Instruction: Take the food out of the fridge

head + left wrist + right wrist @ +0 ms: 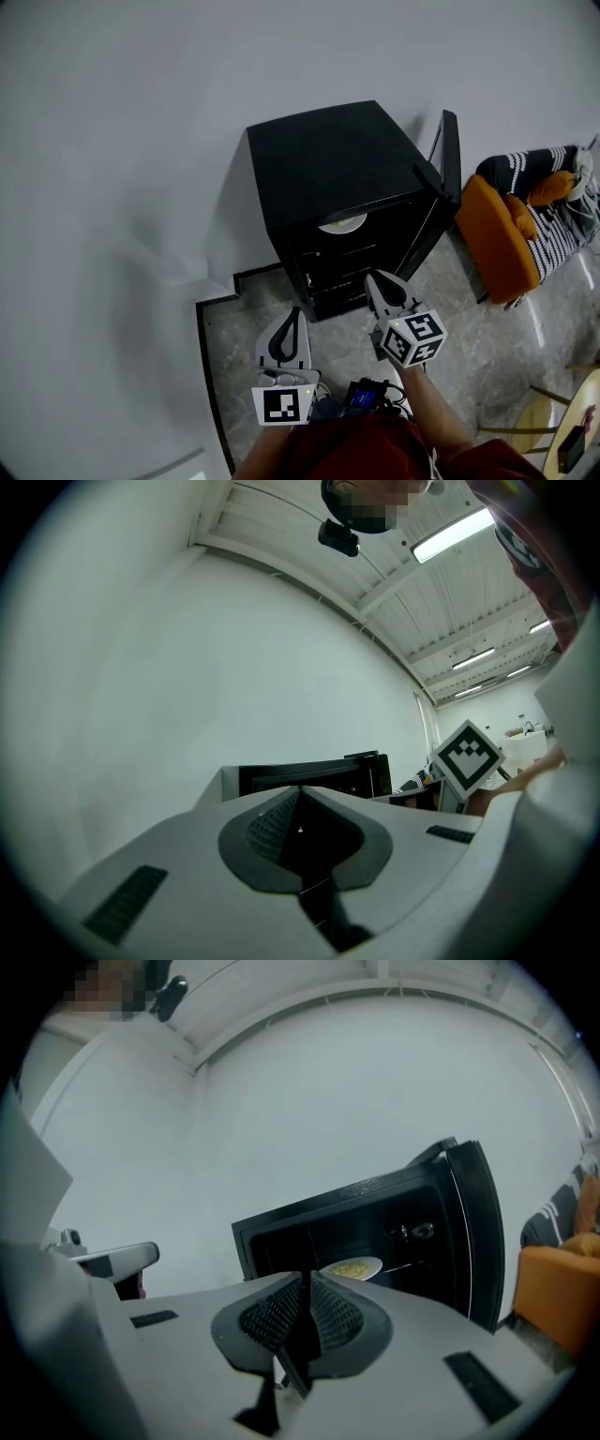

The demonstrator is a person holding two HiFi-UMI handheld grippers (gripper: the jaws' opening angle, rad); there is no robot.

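Note:
A small black fridge (pixel 328 159) stands against the white wall, its door (pixel 450 155) swung open to the right. On its top shelf sits a white plate of yellowish food (pixel 342 223), which also shows as the plate (pixel 354 1267) in the right gripper view. My right gripper (pixel 373 277) is shut and empty, its tips just in front of the fridge's lower shelves. My left gripper (pixel 294 311) hangs lower and to the left, shut on nothing. The left gripper (pixel 299 791) points toward the fridge (pixel 300 775). The right gripper (pixel 306 1277) aims just below the plate.
An orange chair (pixel 502 239) with a striped cushion stands right of the open door. A round pale table (pixel 562 422) is at the bottom right. The white wall runs behind and left of the fridge. Grey stone floor with a dark border lies under me.

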